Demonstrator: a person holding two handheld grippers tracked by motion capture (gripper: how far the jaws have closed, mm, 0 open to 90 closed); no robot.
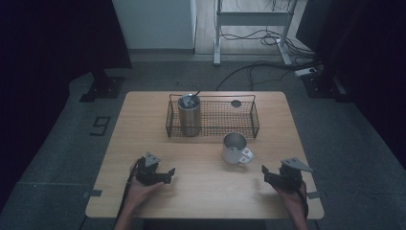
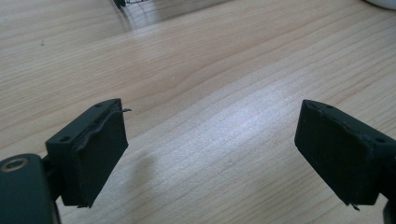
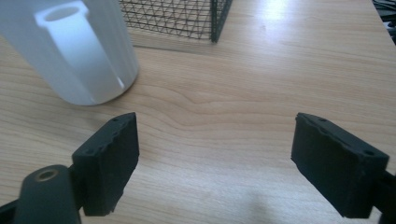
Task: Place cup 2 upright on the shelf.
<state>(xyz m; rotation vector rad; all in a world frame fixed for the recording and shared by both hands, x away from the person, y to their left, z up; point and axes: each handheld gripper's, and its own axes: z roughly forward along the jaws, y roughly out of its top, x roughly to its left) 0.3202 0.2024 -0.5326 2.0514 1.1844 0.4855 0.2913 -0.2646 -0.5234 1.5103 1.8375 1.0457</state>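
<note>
Both claws sit low near the front edge of the wooden table (image 1: 143, 120), and the left gripper (image 1: 165, 175) and right gripper (image 1: 268, 176) each have their 2 jaws spread wide with just bare wood between them, so nothing grabbed. The white mug (image 1: 235, 148) stands upright between them but nearer the right one, just in front of the wire basket (image 1: 215, 120). A steel tumbler (image 1: 189, 115) stands in the basket's left end.

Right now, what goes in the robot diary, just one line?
left gripper: open, empty, low over table | right gripper: open, empty, near mug | mug: upright, before basket | tumbler: in basket, left end
</note>
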